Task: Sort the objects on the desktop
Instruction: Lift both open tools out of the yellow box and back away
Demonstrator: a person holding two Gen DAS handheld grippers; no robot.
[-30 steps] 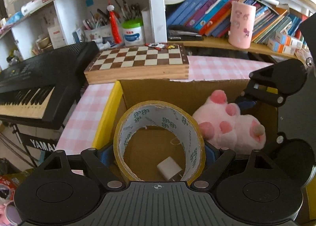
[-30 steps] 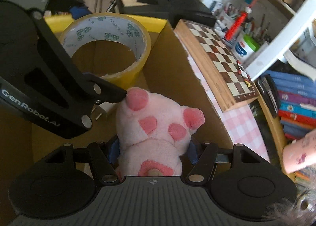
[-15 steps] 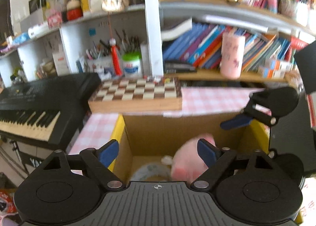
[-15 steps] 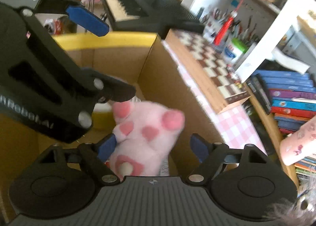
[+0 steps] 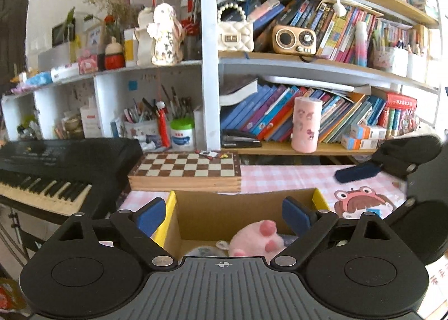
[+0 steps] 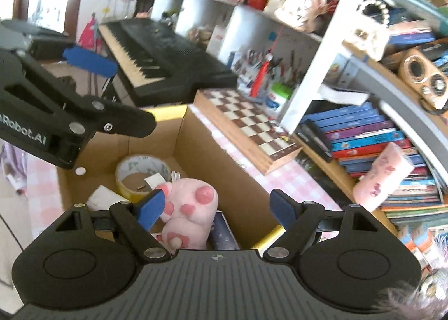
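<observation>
1. A black keyboard [image 5: 64,163] stands at the far left, beside the desk [image 5: 280,177] with its pink checked cloth.
2. The left tongs [image 5: 224,213] hang above the cardboard box [image 5: 224,208], jaws opening, nothing between them.
3. Inside the box lie the tape roll [image 6: 142,169] and, touching it, the pink plush toy [image 6: 190,208].
4. The right tongs [image 6: 215,205] are spread wide above the box, pinching nothing.
5. A chessboard [image 5: 186,170] lies behind the box.
</observation>
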